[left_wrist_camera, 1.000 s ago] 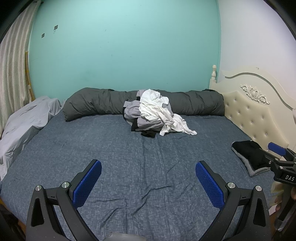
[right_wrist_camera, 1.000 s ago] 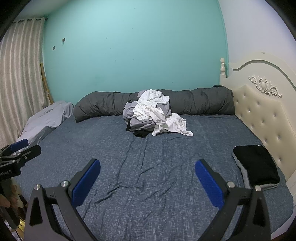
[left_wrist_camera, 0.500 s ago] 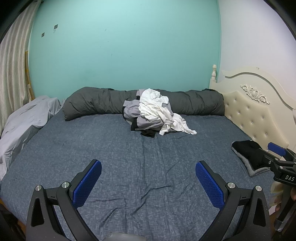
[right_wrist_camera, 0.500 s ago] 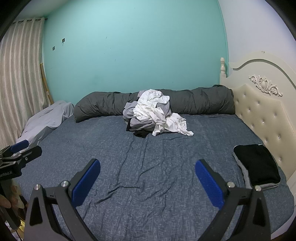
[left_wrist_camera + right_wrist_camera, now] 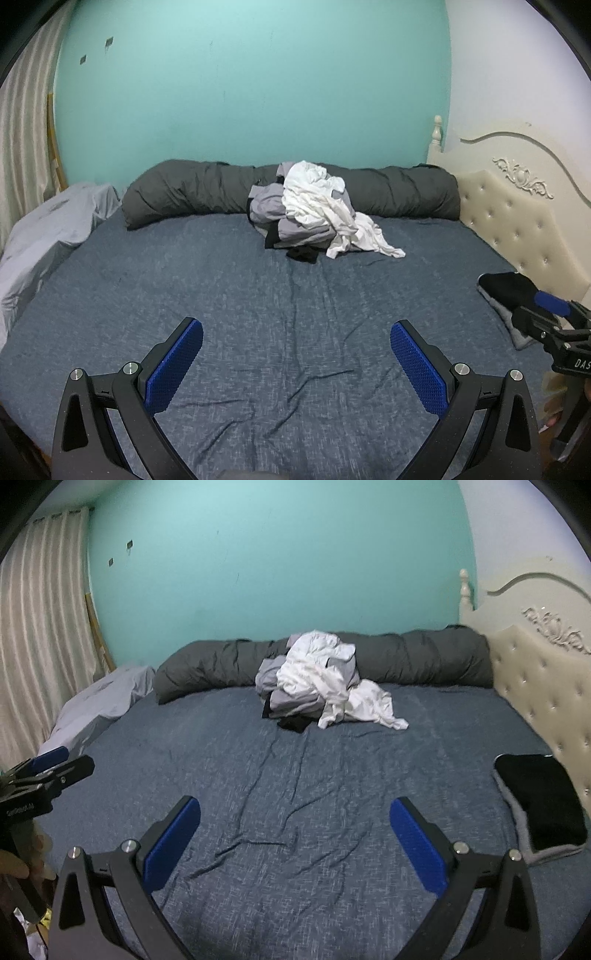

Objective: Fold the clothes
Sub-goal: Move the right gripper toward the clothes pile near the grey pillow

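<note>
Barely shifted since prior frames, both views static | clothes pile [image 5: 314,218] heaped far side against dark bolster [image 5: 184,192], unsorted | folded stack [image 5: 546,805] parked by headboard [image 5: 546,686], keeps centre bedsheet [image 5: 295,314] free for folding | left gripper [image 5: 295,365] and right gripper [image 5: 295,845] spread wide, empty, well short of pile.

A wide bed [image 5: 295,314] with a rumpled blue-grey sheet carries everything. A heap of clothes [image 5: 314,214], white over grey and black, lies at its far side against a long rolled dark duvet [image 5: 184,192]. A folded black and grey stack [image 5: 543,808] sits beside the cream headboard [image 5: 546,686].
</note>
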Demonstrator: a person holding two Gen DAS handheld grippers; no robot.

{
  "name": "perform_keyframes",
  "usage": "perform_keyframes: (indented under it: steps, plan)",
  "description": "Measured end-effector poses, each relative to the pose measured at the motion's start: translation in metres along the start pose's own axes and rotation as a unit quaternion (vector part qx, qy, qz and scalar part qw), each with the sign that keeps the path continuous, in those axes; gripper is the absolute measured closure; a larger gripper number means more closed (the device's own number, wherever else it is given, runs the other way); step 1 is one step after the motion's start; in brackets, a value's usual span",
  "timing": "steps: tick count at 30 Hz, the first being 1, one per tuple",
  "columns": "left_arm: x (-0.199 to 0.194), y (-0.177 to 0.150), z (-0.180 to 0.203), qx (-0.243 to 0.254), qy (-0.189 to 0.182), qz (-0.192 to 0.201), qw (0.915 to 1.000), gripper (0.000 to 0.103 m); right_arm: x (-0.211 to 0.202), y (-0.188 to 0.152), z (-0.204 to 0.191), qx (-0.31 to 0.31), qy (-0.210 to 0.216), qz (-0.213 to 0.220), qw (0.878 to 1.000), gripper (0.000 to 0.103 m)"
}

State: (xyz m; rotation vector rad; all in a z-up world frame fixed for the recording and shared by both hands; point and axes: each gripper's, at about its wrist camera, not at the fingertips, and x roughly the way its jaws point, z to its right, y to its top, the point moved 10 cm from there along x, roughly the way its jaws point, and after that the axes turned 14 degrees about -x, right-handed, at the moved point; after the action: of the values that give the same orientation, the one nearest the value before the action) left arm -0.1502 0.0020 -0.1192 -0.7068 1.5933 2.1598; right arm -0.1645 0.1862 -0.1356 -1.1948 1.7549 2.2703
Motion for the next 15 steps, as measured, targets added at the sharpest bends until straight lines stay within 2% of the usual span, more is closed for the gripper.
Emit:
perform_keyframes:
  steps: [6,15]
  plan:
    - [0.064,-0.004,-0.014,-0.001,0.01,-0.01,0.9999,0.0,0.059,-0.004,0.015,0.007,0.011,-0.018,1.0,0.0]
    - [0.16,-0.013,-0.053,-0.055,0.018,-0.032,0.9978,0.0,0.174,0.013,0.049,-0.006,0.001,-0.042,0.999,0.0]
